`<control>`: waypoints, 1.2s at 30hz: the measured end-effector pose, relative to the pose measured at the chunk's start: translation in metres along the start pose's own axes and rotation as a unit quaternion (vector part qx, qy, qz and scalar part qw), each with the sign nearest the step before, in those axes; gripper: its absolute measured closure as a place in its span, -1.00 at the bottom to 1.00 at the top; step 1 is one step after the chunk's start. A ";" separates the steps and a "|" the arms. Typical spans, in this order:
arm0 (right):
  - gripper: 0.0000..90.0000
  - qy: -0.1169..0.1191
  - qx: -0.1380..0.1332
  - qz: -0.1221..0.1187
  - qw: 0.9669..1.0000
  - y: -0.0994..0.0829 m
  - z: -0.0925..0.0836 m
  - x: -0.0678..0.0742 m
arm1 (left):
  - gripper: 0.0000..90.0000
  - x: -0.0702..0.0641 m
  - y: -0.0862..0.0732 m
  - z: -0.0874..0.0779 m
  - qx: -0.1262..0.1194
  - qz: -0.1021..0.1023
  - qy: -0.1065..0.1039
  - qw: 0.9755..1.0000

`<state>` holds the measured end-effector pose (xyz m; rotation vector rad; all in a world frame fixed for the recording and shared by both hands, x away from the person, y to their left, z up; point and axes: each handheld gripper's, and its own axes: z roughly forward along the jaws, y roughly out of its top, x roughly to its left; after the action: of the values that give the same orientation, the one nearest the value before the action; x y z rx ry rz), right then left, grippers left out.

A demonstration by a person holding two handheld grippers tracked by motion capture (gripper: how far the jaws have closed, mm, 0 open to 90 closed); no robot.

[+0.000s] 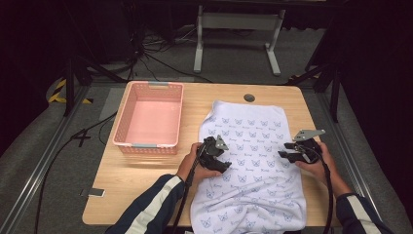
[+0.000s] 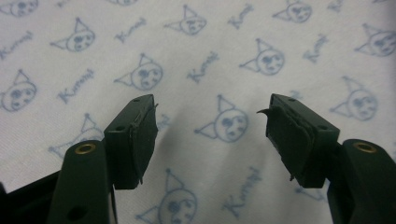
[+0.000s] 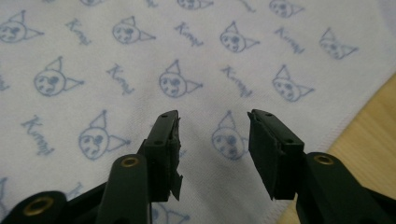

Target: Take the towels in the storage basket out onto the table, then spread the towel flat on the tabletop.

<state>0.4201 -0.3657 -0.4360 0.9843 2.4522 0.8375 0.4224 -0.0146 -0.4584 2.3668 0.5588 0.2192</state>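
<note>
The white cotton towel printed with blue cat faces point(image 1: 248, 165) lies lengthwise from the table's far edge to its near edge. Your left gripper point(image 1: 217, 157) and right gripper point(image 1: 292, 152) hover over its middle, jaws apart, empty, equally near.

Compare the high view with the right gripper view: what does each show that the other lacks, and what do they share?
High view alone: the pink basket, the left gripper and the person's sleeves. Right gripper view alone: a close look at its own open fingers, nothing between them, and the cat-face print. Both: the right gripper, the white towel and the wooden table.
</note>
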 end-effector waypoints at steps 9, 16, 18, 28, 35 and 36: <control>0.23 0.047 0.018 0.005 0.999 -0.019 -0.003 0.006 | -0.20 -0.014 -0.011 -0.009 0.007 -0.006 -0.084 0.996; 0.28 0.067 0.086 -0.013 0.994 -0.031 -0.031 0.014 | -0.32 -0.011 0.004 -0.012 -0.015 -0.011 -0.052 0.998; 0.25 0.038 0.055 -0.008 0.998 -0.027 -0.035 0.008 | -0.42 0.002 0.013 -0.009 -0.027 -0.025 -0.030 0.999; 0.07 -0.083 -0.044 0.082 0.992 0.016 0.000 -0.067 | -0.49 0.072 0.056 0.026 -0.045 -0.129 0.074 0.988; -0.09 -0.110 -0.015 0.142 0.984 0.024 0.033 -0.096 | -0.43 0.101 0.054 0.044 -0.029 -0.176 0.132 0.975; -0.07 -0.119 -0.013 0.144 0.982 0.024 0.037 -0.097 | -0.41 0.105 0.052 0.045 -0.025 -0.183 0.142 0.973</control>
<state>0.5188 -0.4069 -0.4377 1.3677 2.1242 0.7858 0.5471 -0.0291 -0.4571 2.1486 1.0988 0.4002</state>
